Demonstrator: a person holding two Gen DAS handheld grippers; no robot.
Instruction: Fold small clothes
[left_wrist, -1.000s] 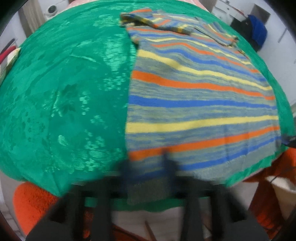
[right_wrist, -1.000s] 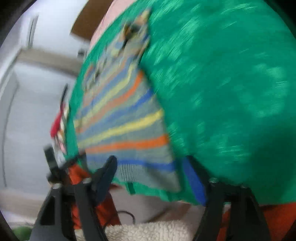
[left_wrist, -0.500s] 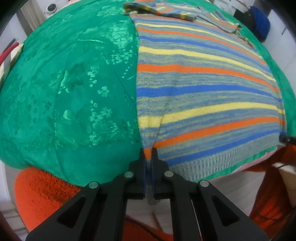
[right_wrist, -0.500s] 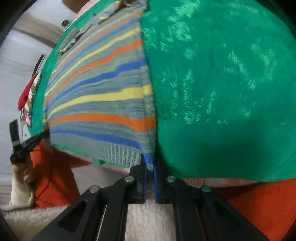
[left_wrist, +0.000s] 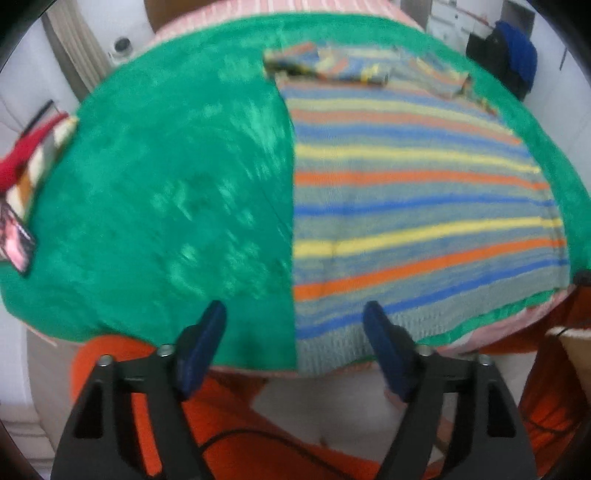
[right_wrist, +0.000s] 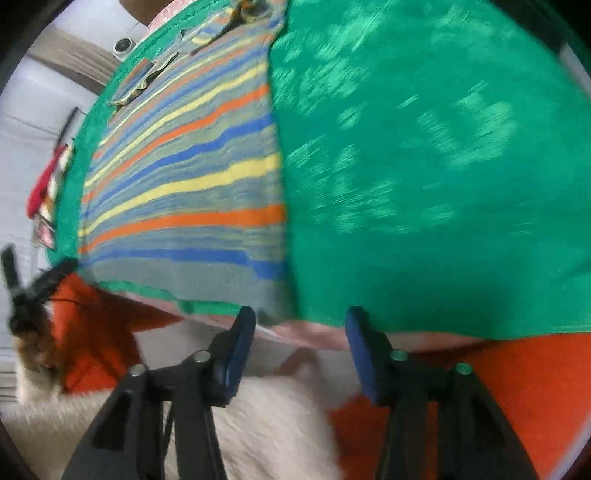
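A striped knit sweater (left_wrist: 413, 206) in grey, orange, yellow and blue lies flat on the green cloth (left_wrist: 166, 206), its sleeves folded across the far end. My left gripper (left_wrist: 295, 332) is open and empty, just off the sweater's near left hem corner. The sweater also shows in the right wrist view (right_wrist: 184, 184). My right gripper (right_wrist: 299, 332) is open and empty, just off its near right hem corner. Both views are blurred.
The green cloth (right_wrist: 424, 166) covers a table with a pink striped edge (left_wrist: 332, 7). Orange fabric (right_wrist: 517, 387) and white fleece (right_wrist: 258, 424) lie below the near edge. A red and striped item (left_wrist: 26, 166) sits at the far left. The other gripper (right_wrist: 29, 288) shows at the left.
Half a second ago both grippers were shut on the sweater's hem corners. Now both have opened, let go and drawn back. The sweater lies flat.
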